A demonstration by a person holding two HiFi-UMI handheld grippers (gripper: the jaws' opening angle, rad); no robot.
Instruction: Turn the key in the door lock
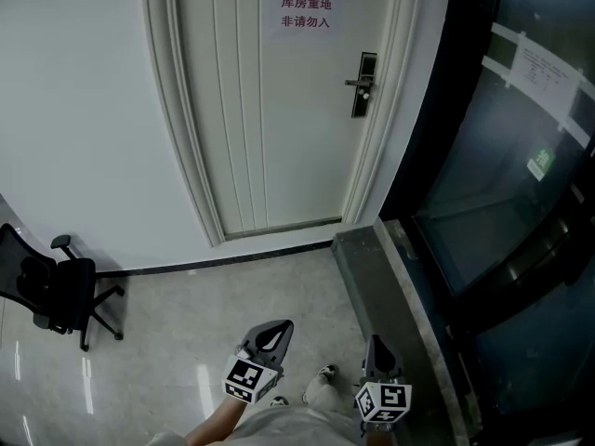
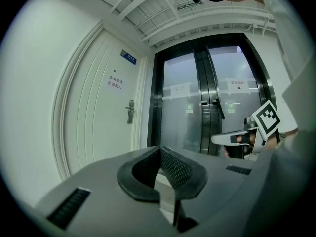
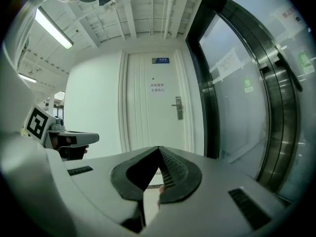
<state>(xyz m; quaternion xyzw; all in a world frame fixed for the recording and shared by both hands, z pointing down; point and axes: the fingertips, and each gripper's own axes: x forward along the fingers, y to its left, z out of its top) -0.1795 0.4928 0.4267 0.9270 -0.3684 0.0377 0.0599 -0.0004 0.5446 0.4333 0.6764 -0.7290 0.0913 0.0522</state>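
Observation:
A white door [image 1: 270, 110] stands shut ahead, with a dark lock plate and lever handle [image 1: 363, 84] on its right side. The same lock plate [image 2: 130, 111] shows far off in the left gripper view, and as a lock plate [image 3: 178, 107] in the right gripper view. No key can be made out at this distance. My left gripper [image 1: 281, 325] and right gripper [image 1: 375, 340] are held low near the person's body, well short of the door. The left gripper [image 2: 160, 149] has its tips together, and so does the right gripper [image 3: 158, 148]. Neither holds anything.
A black office chair [image 1: 56, 286] stands at the left wall. Dark glass doors [image 1: 502, 203] run along the right, with a dark stone strip [image 1: 372, 268] at their foot. A paper notice [image 1: 305, 12] hangs on the door. Glossy floor tiles [image 1: 232, 295] lie between me and the door.

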